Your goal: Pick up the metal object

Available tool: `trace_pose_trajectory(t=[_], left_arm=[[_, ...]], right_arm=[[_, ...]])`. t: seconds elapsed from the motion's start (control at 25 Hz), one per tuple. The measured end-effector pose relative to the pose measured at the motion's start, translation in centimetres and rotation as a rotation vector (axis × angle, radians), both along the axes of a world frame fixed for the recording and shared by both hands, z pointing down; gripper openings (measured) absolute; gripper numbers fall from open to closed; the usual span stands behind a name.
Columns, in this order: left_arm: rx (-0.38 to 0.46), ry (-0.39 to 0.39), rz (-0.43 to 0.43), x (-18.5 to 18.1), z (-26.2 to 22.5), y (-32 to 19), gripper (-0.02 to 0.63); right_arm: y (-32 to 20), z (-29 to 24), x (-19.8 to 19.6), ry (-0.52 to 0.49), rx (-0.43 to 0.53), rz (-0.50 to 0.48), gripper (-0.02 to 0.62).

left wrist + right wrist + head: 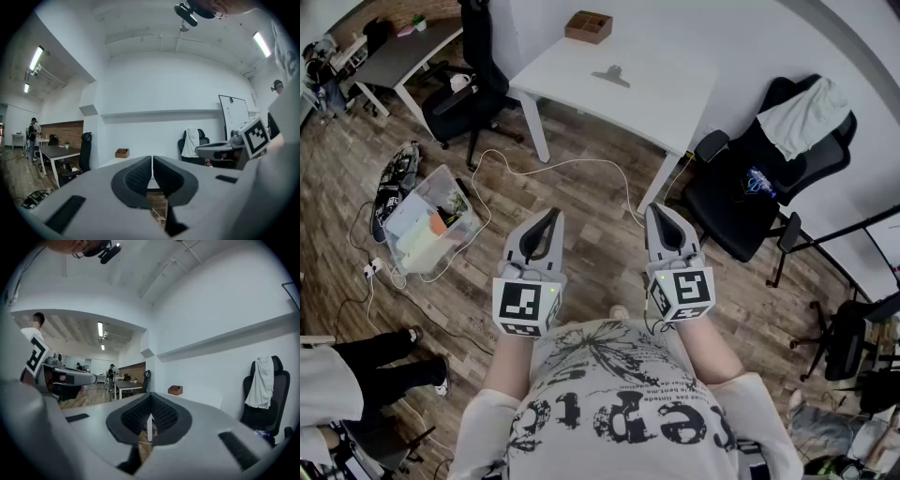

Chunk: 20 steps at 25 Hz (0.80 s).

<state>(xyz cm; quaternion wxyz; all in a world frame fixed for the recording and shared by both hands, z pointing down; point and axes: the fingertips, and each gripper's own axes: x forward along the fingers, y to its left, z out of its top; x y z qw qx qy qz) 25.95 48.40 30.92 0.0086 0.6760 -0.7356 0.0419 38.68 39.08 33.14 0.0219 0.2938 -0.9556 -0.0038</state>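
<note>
Metal object (610, 76) well beyond right tool (663, 214)

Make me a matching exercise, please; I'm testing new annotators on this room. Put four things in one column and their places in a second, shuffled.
Things:
1. metal object
2. wooden box
3. clear bin
4. white cloth

Places:
a. draped over the black chair
b. on the wooden floor
c. at the far edge of the white table, by the wall
d. near the middle of that table

Pairs: 1-d, 2-c, 3-b, 4-a
</note>
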Motion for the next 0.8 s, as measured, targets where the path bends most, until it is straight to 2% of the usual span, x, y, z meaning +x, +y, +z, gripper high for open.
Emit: trace_pose_trajectory(t=[0.28,0.52,0.8], left_arm=[[-0.005,0.007,0.0,0.8,0.5,-1.0,0.012],[-0.027,0.021,-0.001,1.1,1.3,-2.0,0.012],[-0.026,0.046,-0.027,2.3,2.7,-5.5,0.012]], right_arm=[[-0.9,0.3,0.8,0.003,0.003,0.0,-0.009],[-2.0,1.1,1.2,-0.024,-0.04,0.01,-0.008],[-5.7,2.6,1.5,-0.002,-0.056,-0.024,-0.008]])
